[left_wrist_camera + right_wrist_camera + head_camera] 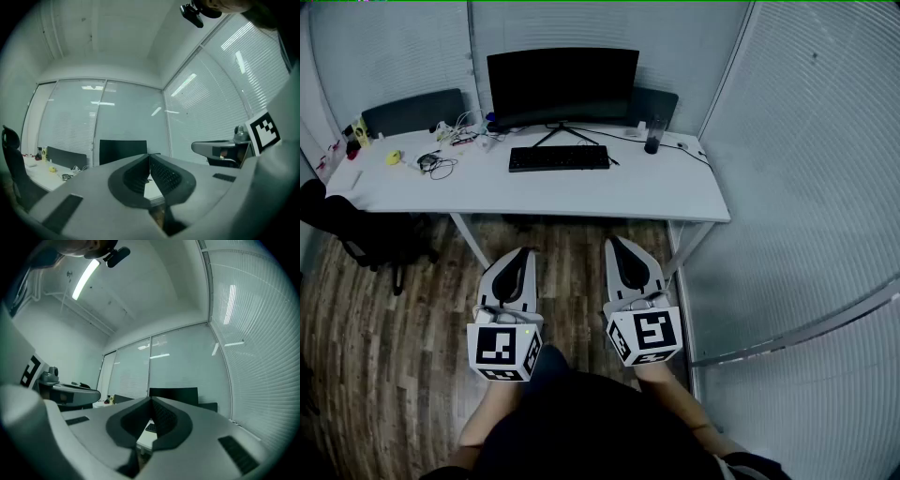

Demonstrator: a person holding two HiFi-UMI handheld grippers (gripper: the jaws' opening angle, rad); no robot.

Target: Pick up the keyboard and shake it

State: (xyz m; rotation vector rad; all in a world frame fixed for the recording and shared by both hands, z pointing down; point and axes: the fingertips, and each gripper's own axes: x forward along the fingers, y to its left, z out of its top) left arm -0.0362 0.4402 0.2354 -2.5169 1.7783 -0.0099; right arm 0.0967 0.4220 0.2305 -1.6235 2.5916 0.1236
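Note:
A black keyboard (559, 158) lies on the white desk (534, 192) in front of a dark monitor (562, 85). My left gripper (522, 252) and right gripper (619, 246) hang side by side over the wooden floor, well short of the desk, both shut with nothing between the jaws. In the left gripper view the jaw tips (149, 156) meet, with the monitor (123, 151) behind them and the right gripper (220, 150) off to the right. In the right gripper view the tips (151, 400) also meet, and a sliver of the keyboard (150, 427) shows below them.
A dark bottle (653, 134) stands right of the monitor. Cables and small items (441, 161) clutter the desk's left part. A black office chair (356, 230) sits at the left. Glass walls with blinds (806, 178) close in on the right and behind.

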